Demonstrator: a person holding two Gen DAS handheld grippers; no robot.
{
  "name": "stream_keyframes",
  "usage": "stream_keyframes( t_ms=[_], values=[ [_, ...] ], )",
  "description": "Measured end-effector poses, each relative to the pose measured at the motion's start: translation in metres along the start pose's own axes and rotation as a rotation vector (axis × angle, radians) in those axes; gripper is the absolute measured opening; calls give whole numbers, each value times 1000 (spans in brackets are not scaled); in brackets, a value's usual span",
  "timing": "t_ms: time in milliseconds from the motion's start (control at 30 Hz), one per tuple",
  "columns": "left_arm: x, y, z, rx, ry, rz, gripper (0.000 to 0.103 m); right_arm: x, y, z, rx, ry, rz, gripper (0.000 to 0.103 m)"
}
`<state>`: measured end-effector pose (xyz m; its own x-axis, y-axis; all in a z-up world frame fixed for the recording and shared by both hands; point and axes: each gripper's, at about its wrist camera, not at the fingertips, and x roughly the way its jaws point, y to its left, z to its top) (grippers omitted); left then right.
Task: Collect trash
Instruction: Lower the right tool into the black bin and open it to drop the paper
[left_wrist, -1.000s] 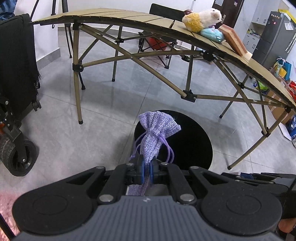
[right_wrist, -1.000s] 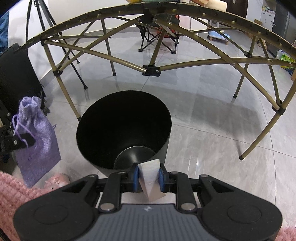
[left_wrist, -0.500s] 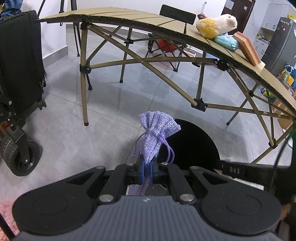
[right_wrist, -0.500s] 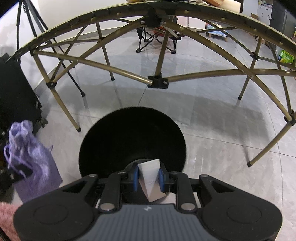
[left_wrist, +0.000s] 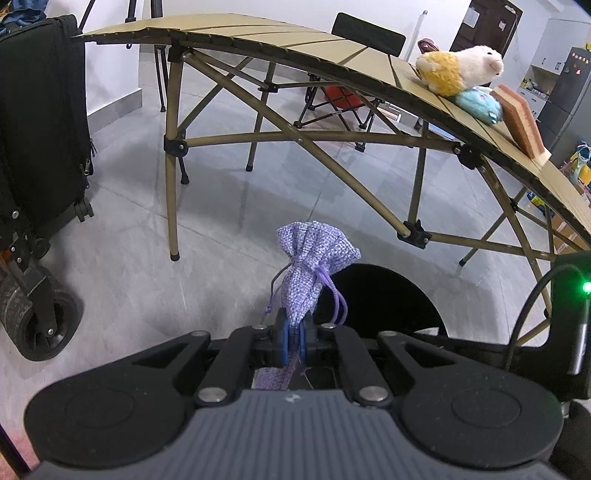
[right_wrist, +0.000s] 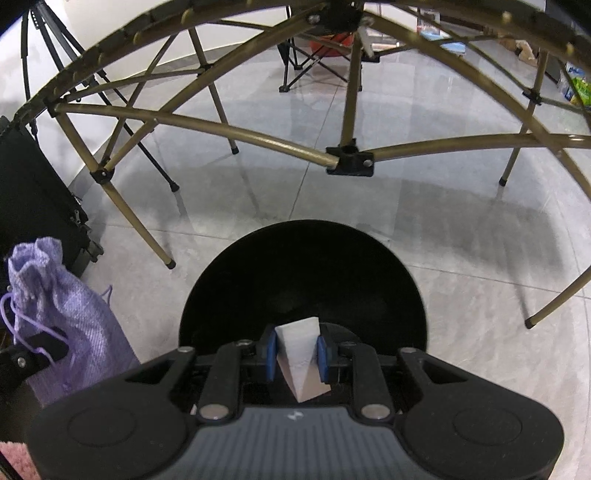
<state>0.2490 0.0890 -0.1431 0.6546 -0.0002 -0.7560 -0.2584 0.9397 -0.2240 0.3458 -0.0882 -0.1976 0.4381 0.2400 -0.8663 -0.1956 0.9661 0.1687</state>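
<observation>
While the black bin (right_wrist: 303, 284) is drawing closer beneath it than 1 second ago, I am keeping the right gripper (right_wrist: 296, 354) clamped on the white wedge (right_wrist: 300, 356) above the bin's near rim, ready for release; the left gripper (left_wrist: 291, 339) is pinching the purple pouch (left_wrist: 312, 275) left of the bin.

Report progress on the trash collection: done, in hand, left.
Done: nothing shows as binned; the bin's inside is too dark to tell. In hand: the right gripper clamps a white wedge over the bin's mouth; the left gripper pinches a purple pouch beside the bin. Left: drop both in.
</observation>
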Motion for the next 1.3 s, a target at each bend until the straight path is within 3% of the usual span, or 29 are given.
stream_keyframes(
  t_ms=[833, 900, 967, 1033, 1067, 1300],
  values=[
    [18, 19, 21, -27, 3, 16, 6, 39, 21, 9, -4, 58, -24, 23],
    [17, 18, 20, -23, 2, 14, 6, 39, 21, 9, -5, 59, -34, 29],
    [17, 19, 20, -25, 3, 13, 6, 40, 21, 9, -3, 64, -46, 51],
    [17, 21, 20, -30, 2, 16, 6, 39, 19, 10, 11, 71, -59, 96],
    [16, 22, 20, -34, 1, 16, 6, 39, 18, 10, 16, 72, -65, 102],
    [13, 20, 19, -33, -6, 10, 6, 40, 14, 9, 29, 89, -83, 103]
  ],
)
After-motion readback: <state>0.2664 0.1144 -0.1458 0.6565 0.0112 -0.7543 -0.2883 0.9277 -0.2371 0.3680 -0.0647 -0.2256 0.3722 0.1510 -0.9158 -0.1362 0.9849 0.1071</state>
